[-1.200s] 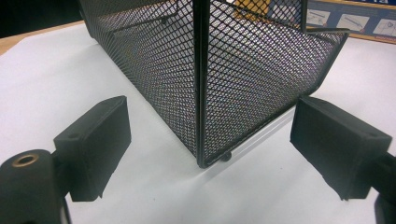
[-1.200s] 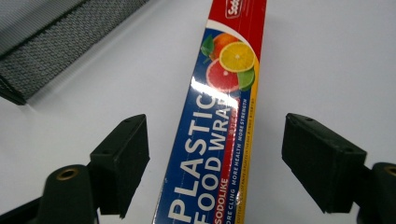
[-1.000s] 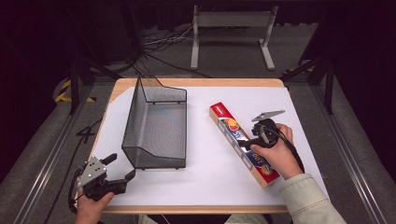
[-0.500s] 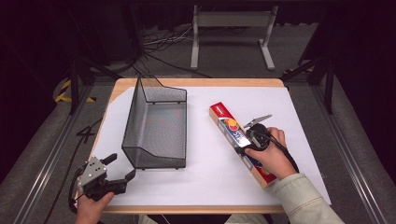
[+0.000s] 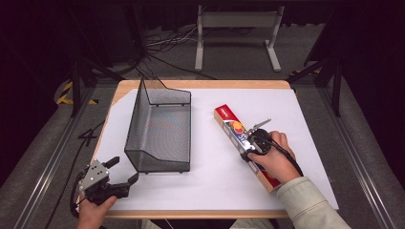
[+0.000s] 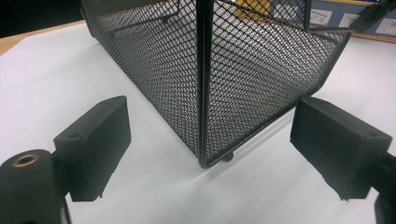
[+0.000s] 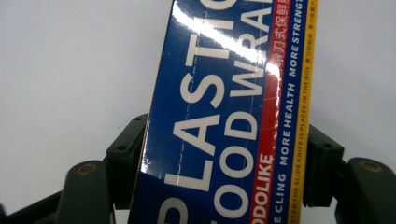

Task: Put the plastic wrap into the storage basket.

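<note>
Right gripper (image 5: pixel 249 147) is down on the plastic wrap box (image 5: pixel 229 123), which lies at a slant on the white sheet (image 5: pixel 305 124) to the right of the black mesh basket (image 5: pixel 160 129). Its jaws have just been closing; in the right gripper view both pads sit against the box's long sides. Left gripper (image 5: pixel 123 171) rests at the near left table corner, jaws wide apart, holding nothing, the basket's near corner just ahead of them.
</note>
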Action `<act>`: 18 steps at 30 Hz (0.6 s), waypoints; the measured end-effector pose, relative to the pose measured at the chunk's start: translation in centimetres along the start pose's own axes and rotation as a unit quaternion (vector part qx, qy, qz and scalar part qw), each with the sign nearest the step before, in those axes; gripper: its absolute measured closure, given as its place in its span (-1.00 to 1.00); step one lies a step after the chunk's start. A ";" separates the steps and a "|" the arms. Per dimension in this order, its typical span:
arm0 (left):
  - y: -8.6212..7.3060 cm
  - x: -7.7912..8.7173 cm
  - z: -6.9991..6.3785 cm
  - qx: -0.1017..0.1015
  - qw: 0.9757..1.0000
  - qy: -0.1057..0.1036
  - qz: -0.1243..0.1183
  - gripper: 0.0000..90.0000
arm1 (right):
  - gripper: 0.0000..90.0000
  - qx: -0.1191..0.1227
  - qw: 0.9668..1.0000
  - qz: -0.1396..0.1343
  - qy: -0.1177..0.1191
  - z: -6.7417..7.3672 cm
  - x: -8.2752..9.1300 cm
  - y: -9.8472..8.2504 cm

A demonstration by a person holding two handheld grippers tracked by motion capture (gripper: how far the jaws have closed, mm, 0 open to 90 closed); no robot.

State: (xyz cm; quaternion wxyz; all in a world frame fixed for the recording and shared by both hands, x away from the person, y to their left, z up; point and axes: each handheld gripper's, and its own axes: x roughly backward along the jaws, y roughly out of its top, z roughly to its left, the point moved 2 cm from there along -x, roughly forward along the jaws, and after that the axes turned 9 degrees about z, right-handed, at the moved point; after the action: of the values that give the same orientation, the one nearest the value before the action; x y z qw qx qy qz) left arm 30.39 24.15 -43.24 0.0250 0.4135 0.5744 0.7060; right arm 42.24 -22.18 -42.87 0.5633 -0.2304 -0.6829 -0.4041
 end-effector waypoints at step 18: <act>-0.1 -0.1 0.0 0.001 1.000 0.003 0.001 -0.71 | -0.10 -0.068 0.997 0.001 0.019 0.0 0.6 0.0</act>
State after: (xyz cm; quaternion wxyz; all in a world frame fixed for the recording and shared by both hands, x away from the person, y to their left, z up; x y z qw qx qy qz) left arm 30.45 24.16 -43.38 0.0224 0.4122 0.5744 0.7069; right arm 42.10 -22.27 -42.34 0.5594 -0.2611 -0.6428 -0.4536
